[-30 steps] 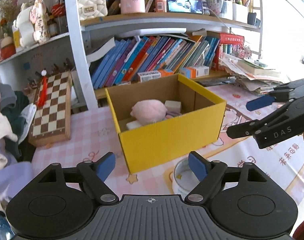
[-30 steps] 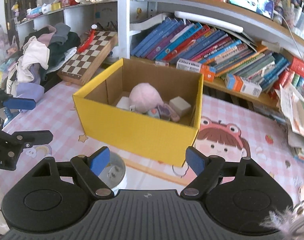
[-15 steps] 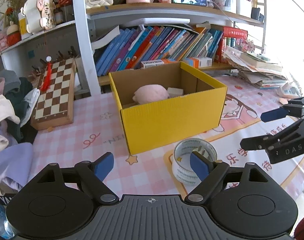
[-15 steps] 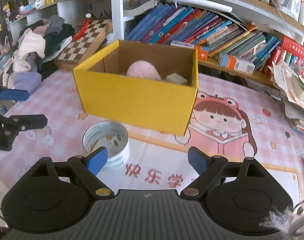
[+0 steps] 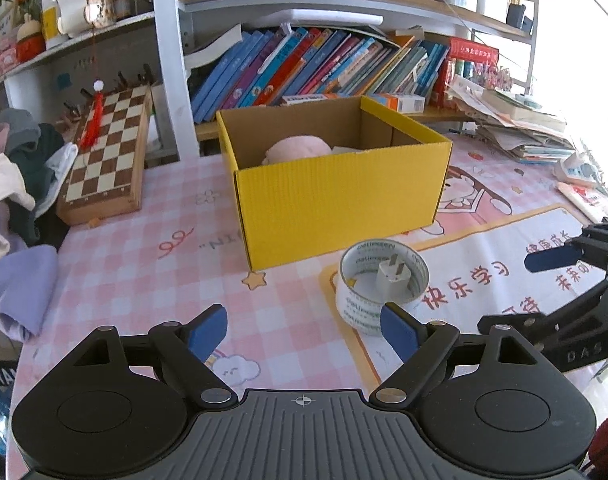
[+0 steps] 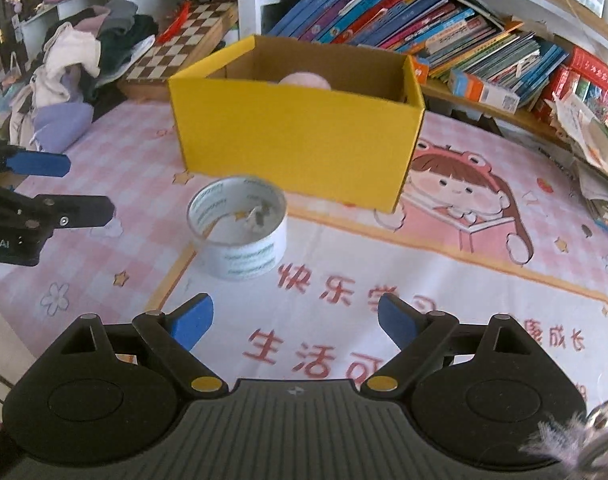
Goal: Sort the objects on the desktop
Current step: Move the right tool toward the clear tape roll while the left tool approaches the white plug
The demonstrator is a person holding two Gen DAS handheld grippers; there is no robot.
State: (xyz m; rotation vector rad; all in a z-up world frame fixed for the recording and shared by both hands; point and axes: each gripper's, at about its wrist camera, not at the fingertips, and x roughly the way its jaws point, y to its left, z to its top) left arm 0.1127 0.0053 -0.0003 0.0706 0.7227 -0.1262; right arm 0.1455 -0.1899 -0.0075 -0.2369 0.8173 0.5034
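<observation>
A yellow cardboard box (image 5: 335,196) stands open on the pink table mat (image 5: 152,264), with a pink plush (image 5: 296,150) inside; the box also shows in the right wrist view (image 6: 296,136). A roll of clear tape (image 5: 381,292) lies flat in front of the box, with a white plug adapter (image 5: 391,278) standing inside its ring. The tape also shows in the right wrist view (image 6: 238,228). My left gripper (image 5: 304,330) is open and empty, just short of the tape. My right gripper (image 6: 294,322) is open and empty, behind and right of the tape.
A chessboard box (image 5: 104,156) leans at the back left beside a pile of clothes (image 5: 12,168). Shelves of books (image 5: 323,64) run behind the box. Stacked papers and books (image 5: 519,128) sit at the right. A white power strip (image 5: 575,170) lies near the right edge.
Both grippers have pulled back from the box and lowered. The tape roll, once partly hidden under the fingers, is now in full view ahead of them.
</observation>
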